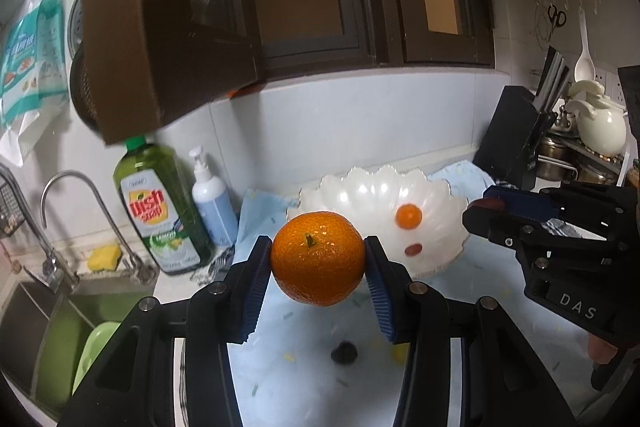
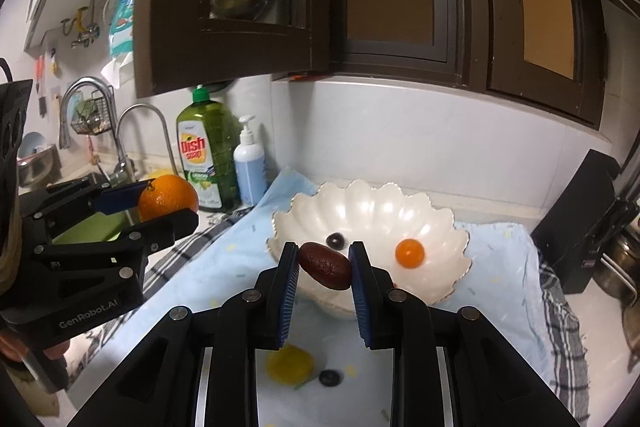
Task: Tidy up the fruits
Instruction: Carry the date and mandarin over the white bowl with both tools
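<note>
Left wrist view: left gripper (image 1: 318, 263) clamped on a round orange mandarin (image 1: 318, 258), blue ribbed pads pressing both sides, fruit lifted above the pale blue cloth (image 1: 460, 307). Just beyond, a white scalloped bowl (image 1: 360, 187) holding a small orange kumquat (image 1: 408, 216) and a small reddish oval fruit (image 1: 413, 249). Below the jaws, a blurred dark berry (image 1: 344, 351) on the cloth. Off to the right, right gripper (image 1: 486, 207) pinching something dark red, barely visible.

Right wrist view: right gripper (image 2: 325, 265) closed on a wrinkled dark red date (image 2: 325, 265), raised before the bowl's near rim. Shown only here: a dark berry (image 2: 335, 239) inside the bowl, a yellow fruit (image 2: 290, 363) and another dark berry (image 2: 330, 377) on the cloth. Behind, green dish soap bottle (image 2: 202, 155) and white pump bottle (image 2: 249, 163).
</note>
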